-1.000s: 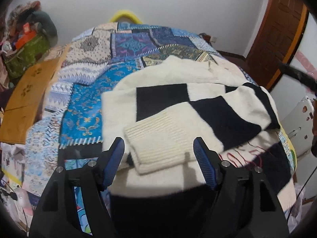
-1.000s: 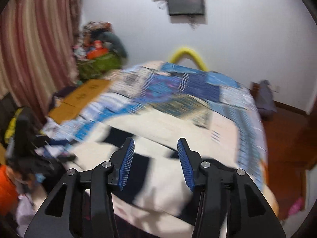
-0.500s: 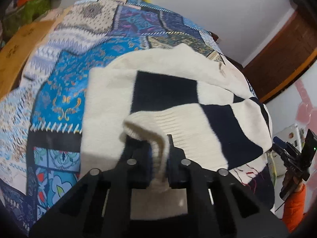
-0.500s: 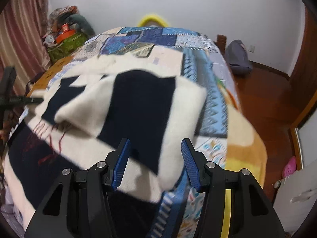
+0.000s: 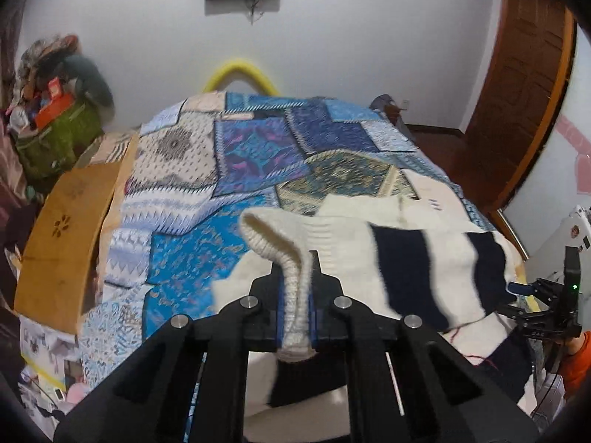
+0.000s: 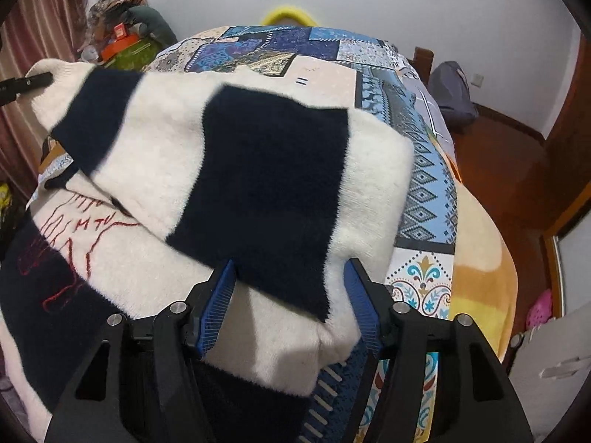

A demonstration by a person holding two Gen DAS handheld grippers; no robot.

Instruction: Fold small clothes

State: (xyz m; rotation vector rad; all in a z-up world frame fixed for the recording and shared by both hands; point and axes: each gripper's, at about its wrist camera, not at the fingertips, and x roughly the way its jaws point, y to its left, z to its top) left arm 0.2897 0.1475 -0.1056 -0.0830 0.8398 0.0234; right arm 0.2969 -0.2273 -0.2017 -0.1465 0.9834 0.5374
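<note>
Left gripper [image 5: 295, 295] clamped tight on ribbed cuff [image 5: 291, 258] of cream-and-navy sweater [image 6: 258, 170], raised above bed [image 5: 229, 147]. Right gripper [image 6: 290, 306] spread wide, straddling sweater's near edge.

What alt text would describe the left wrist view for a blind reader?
The left claw is shut on the ribbed cuff of a cream and navy sweater, lifting the sleeve above a blue patchwork bedspread. Behind are a white wall and wooden door.
</note>
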